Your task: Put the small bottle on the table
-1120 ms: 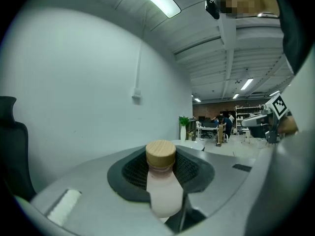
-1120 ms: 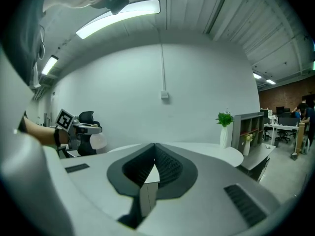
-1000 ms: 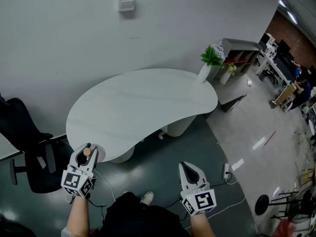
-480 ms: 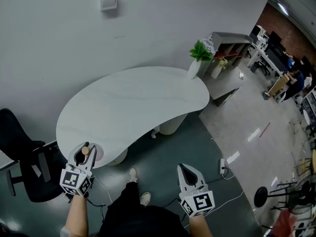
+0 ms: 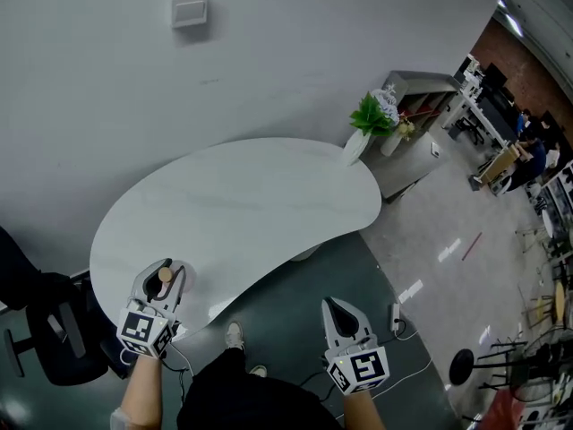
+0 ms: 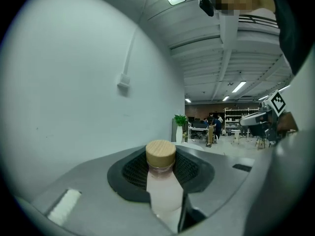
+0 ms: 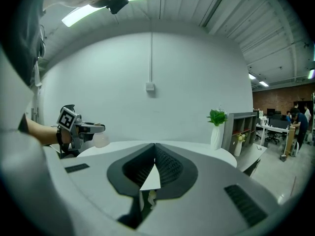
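Small bottle (image 6: 162,186) clamped in left gripper (image 5: 162,270) at table (image 5: 251,195) near-left edge. Head view shows only its cap (image 5: 165,276); left gripper view shows the body, base cut off. Right gripper (image 7: 154,149) closed, empty.

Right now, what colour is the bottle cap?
The cap is light wood-tan; left gripper view shows it best.

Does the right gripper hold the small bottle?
No, the left gripper holds the small bottle; the right gripper is shut and empty.
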